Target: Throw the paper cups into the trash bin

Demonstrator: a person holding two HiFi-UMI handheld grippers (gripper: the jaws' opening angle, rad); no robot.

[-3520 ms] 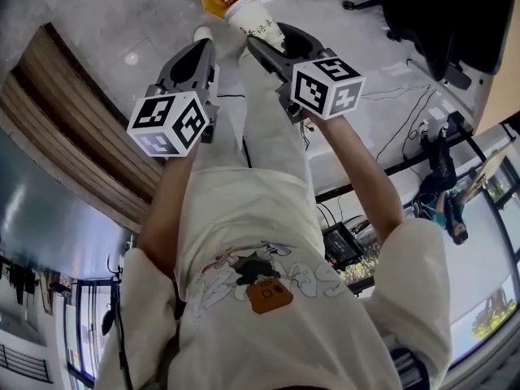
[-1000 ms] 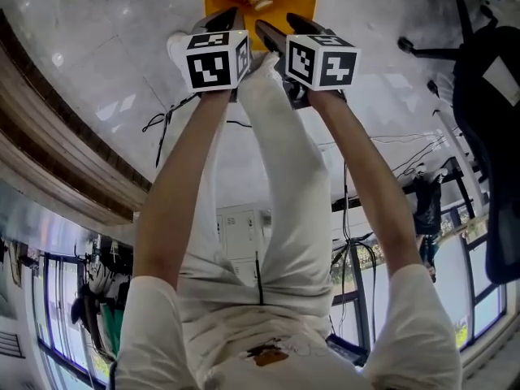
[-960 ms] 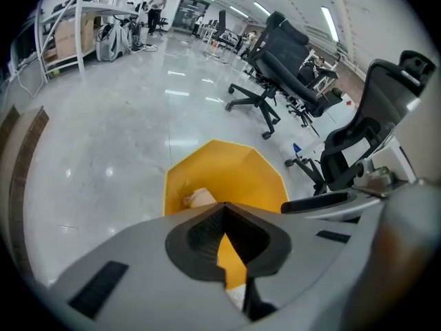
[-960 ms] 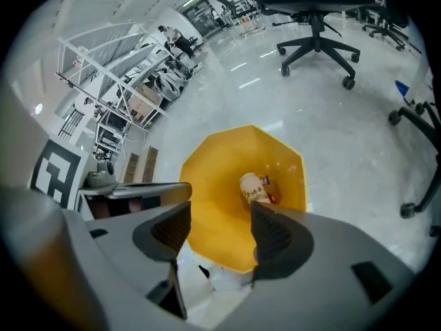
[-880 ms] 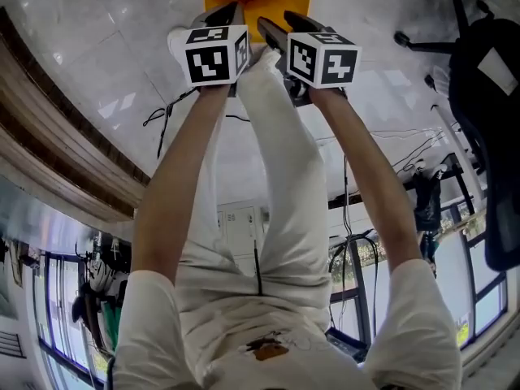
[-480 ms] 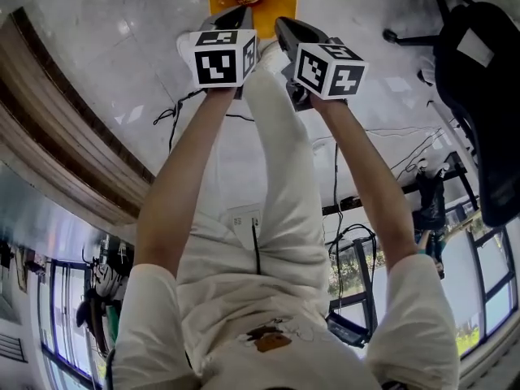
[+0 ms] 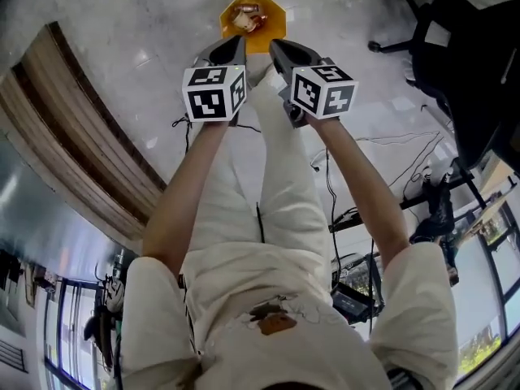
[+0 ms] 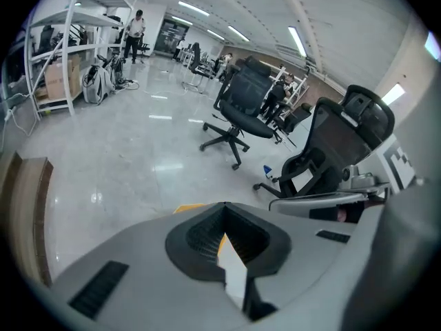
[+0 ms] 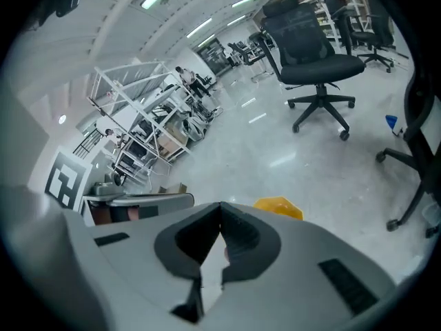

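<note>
Paper cups lie inside the yellow trash bin, so the task looks done; no other cups in view. Left gripper & right gripper hang above the bin, both pinched closed w/ nothing betw. jaws.

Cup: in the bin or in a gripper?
In the bin. The cup lies inside it on the floor; left gripper and right gripper are shut, empty.

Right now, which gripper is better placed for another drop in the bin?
Right, marginally. Left gripper and right gripper, both shut and empty, flank the yellow trash bin; only the right gripper view shows it plainly.
</note>
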